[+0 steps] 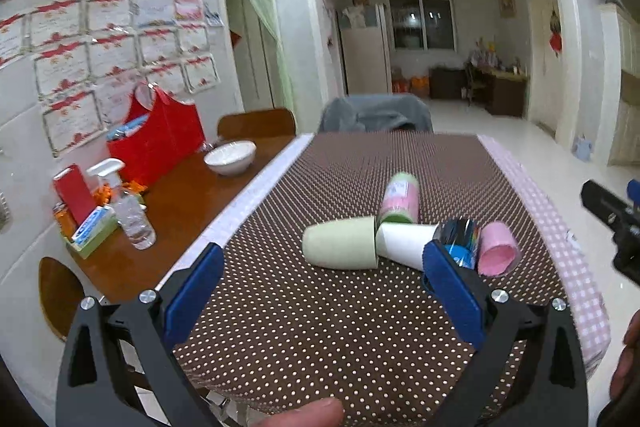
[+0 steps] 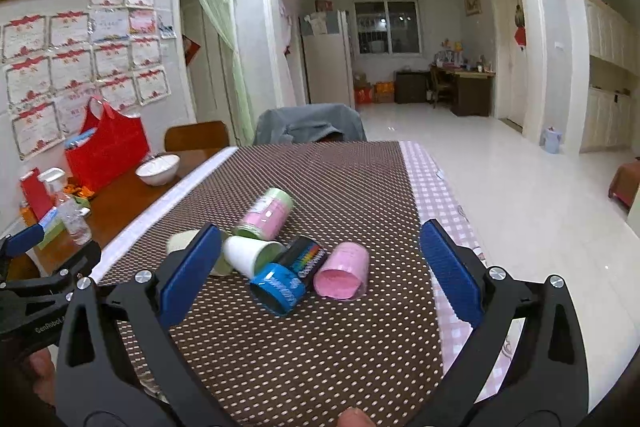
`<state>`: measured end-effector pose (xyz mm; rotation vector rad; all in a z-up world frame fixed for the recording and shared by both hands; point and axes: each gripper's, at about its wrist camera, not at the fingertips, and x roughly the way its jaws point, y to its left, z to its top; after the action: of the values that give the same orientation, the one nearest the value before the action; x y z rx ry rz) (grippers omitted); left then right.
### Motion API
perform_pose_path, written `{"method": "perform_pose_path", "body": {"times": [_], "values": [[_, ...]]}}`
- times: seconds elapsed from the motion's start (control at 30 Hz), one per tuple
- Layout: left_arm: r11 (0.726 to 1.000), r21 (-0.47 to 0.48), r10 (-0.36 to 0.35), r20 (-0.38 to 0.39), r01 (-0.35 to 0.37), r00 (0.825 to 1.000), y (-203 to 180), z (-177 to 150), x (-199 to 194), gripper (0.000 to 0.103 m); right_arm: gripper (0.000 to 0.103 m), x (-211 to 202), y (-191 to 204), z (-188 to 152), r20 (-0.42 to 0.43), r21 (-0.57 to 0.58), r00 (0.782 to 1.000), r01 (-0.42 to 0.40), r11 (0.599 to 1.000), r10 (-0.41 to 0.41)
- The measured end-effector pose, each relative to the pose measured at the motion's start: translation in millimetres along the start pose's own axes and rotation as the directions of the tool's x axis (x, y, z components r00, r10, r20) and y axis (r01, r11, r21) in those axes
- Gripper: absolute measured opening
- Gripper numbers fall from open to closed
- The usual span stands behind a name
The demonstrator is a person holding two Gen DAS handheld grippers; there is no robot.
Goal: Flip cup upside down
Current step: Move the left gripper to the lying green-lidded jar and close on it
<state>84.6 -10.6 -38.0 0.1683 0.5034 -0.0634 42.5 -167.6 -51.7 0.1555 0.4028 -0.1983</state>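
Five cups heaped on their sides mid-mat (image 2: pixel 280 347): green cup (image 1: pixel 340 243), white cup (image 1: pixel 404 239), pink cup (image 2: pixel 342 273), blue-rimmed cup (image 2: pixel 278 287), pink-and-green cup (image 2: pixel 266 213). Left gripper (image 1: pixel 320 287) and right gripper (image 2: pixel 316 275) both spread wide, empty, short of the pile. Best to pinch the pink cup mid-wall, being outermost, then upend onto bare mat nearer. Checked table edge (image 2: pixel 440 195) close on the right.

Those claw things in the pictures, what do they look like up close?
Each is a black plastic frame of triangular struts with silver screws, ending in two flat blue pads. The left gripper, seen from the right one, carries small white lettering. No cables show.
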Motion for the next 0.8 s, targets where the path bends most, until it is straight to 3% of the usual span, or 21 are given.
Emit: {"method": "perform_pose_path", "body": {"times": [0.37,0.53,0.8], "values": [[0.993,0.084,-0.065,-0.225,0.086,0.972,-29.5,19.3,123.0,0.098,0.097,85.6,-31.5,-0.7,-0.165,0.052,0.986,0.033,0.998,-0.024],[0.987,0.095,-0.093,-0.309,0.128,0.946,-42.4,33.5,162.3,0.098,0.097,117.6,-37.7,1.1,-0.234,0.07,0.972,0.022,0.997,-0.006],[0.977,0.112,-0.122,-0.407,0.183,0.905,-69.7,63.5,221.7,0.098,0.097,155.5,-41.6,15.0,-0.27,0.093,0.963,0.011,0.996,0.015]]}}
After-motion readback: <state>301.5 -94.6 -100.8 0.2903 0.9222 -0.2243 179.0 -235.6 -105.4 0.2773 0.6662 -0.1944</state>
